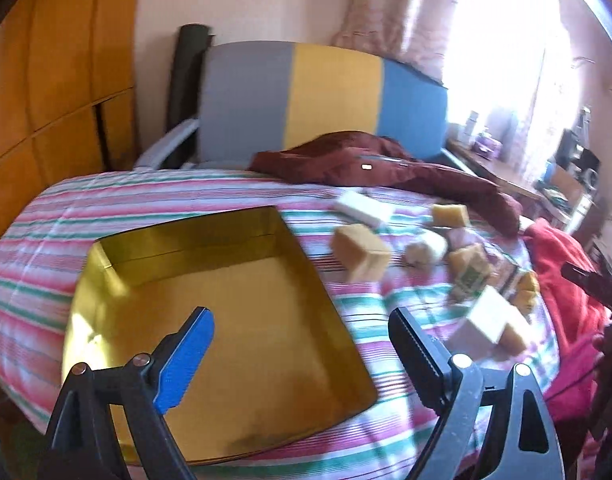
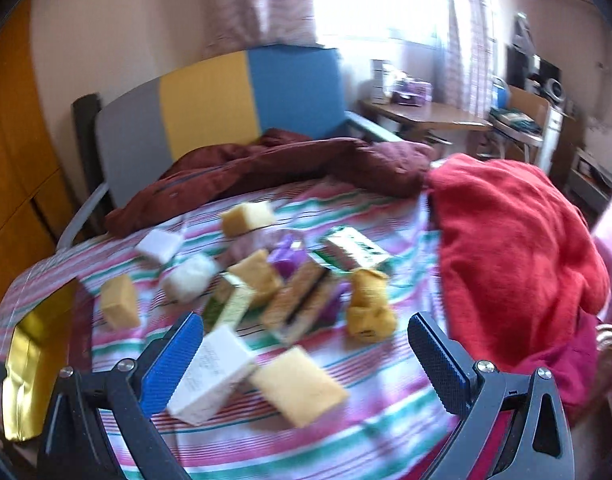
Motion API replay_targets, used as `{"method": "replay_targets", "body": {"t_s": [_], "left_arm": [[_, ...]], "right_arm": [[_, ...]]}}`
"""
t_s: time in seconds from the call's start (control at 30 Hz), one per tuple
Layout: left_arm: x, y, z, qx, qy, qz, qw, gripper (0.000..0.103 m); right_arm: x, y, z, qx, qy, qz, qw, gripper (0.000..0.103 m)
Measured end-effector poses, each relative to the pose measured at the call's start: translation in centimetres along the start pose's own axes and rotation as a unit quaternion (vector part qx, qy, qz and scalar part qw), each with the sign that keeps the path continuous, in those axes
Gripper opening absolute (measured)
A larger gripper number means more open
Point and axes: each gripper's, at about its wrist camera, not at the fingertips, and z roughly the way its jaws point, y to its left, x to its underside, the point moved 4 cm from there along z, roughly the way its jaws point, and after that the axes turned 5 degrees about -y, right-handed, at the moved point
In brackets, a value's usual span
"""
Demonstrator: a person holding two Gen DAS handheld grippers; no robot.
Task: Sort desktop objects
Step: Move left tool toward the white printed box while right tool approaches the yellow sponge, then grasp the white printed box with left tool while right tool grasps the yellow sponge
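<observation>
A gold box [image 1: 226, 300] lies open and empty on the striped bed cover; its edge shows in the right wrist view [image 2: 30, 364]. My left gripper [image 1: 302, 344] is open above the box's near right side, holding nothing. To the box's right lies a scatter of yellow sponges [image 1: 360, 252], white boxes [image 1: 484, 320] and small packs. My right gripper [image 2: 306, 352] is open and empty over the near part of that scatter, with a white box [image 2: 212, 374] and a yellow sponge [image 2: 300, 384] between its fingers' span. A green-and-white pack [image 2: 356, 252] and a yellow pouch [image 2: 370, 308] lie farther off.
A dark red jacket [image 2: 286, 164] lies across the far bed. A red blanket [image 2: 510, 232] is heaped at the right edge. The grey, yellow and blue headboard [image 1: 326, 96] stands behind. A wooden wardrobe [image 1: 54, 80] is at the left, a desk [image 2: 422, 114] by the window.
</observation>
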Motion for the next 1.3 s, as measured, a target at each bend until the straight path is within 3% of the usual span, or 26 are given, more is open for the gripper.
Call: {"method": "replay_targets", "body": {"t_s": [0.2, 0.33, 0.5, 0.73, 0.87, 0.97, 1.0, 1.3], "left_arm": [[-0.3, -5.1, 1.5, 0.061, 0.025, 0.044, 0.9969, 0.089], [0.2, -8.5, 3.2, 0.101, 0.059, 0.062, 0.9912, 0.084], [1.4, -12.6, 4.9, 0.149, 0.091, 0.095, 0.9801, 0.084], [2.2, -16.7, 6.4, 0.203, 0.106, 0.159, 0.9603, 0.084], [3.1, -18.5, 8.1, 0.222, 0.118, 0.198, 0.9474, 0.084], [3.7, -18.9, 9.5, 0.220, 0.131, 0.210, 0.9435, 0.084], [3.8, -19.0, 10.0, 0.222, 0.135, 0.211, 0.9422, 0.084], [4.4, -20.2, 13.2, 0.233, 0.157, 0.233, 0.9308, 0.083]], "right_arm": [[0.4, -2.6, 0.1, 0.009, 0.023, 0.018, 1.000, 0.103], [1.4, -1.6, 1.1, -0.043, 0.083, -0.042, 0.995, 0.103], [3.5, 0.2, 2.9, -0.097, 0.170, -0.147, 0.970, 0.103], [4.7, 1.5, 6.5, -0.114, 0.234, -0.203, 0.944, 0.103], [5.7, 1.9, 8.7, -0.122, 0.281, -0.209, 0.929, 0.103], [6.6, 1.6, 9.6, -0.117, 0.314, -0.204, 0.920, 0.086], [6.6, 1.4, 9.7, -0.119, 0.317, -0.197, 0.920, 0.082], [6.4, 0.4, 10.1, -0.119, 0.328, -0.163, 0.923, 0.082]]}}
